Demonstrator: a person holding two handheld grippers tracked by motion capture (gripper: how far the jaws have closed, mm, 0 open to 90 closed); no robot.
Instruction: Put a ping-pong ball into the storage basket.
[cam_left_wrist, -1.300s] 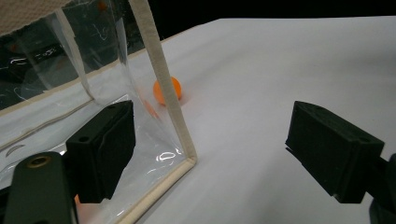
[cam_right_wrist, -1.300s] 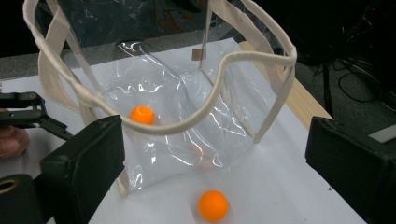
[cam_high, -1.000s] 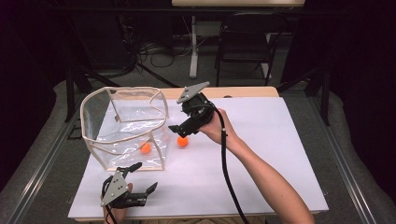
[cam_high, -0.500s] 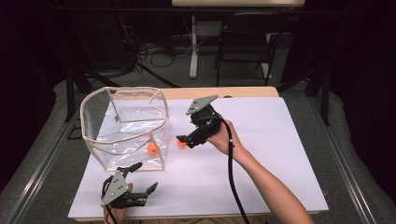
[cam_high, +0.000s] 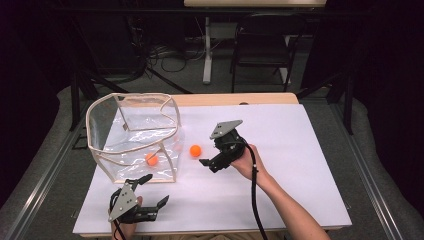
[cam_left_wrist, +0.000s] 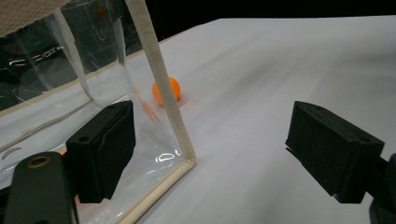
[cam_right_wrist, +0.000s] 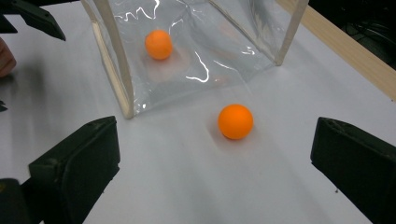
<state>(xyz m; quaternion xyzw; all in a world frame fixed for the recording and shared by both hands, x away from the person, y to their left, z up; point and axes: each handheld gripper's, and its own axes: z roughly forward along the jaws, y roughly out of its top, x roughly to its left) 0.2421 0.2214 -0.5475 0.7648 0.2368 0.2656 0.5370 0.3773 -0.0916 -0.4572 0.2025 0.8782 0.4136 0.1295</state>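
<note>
I count two smooth orange balls: one (cam_high: 152, 159) lies inside the clear plastic bin (cam_high: 100, 131) with its pale fabric edging, the other (cam_high: 195, 150) sits on the white table (cam_high: 300, 165) just outside the bin's wall. My right gripper (cam_high: 209, 162) gapes wide and empty, its blocky black jaws facing that outer ball without touching it. My left gripper (cam_high: 150, 192) is spread wide too, holding nothing, near the bin's front corner.

Overhead light brightens the white table top (cam_high: 300, 150); dark surroundings, glare on the clear plastic bin (cam_right_wrist: 201, 65), near jaws blurred
</note>
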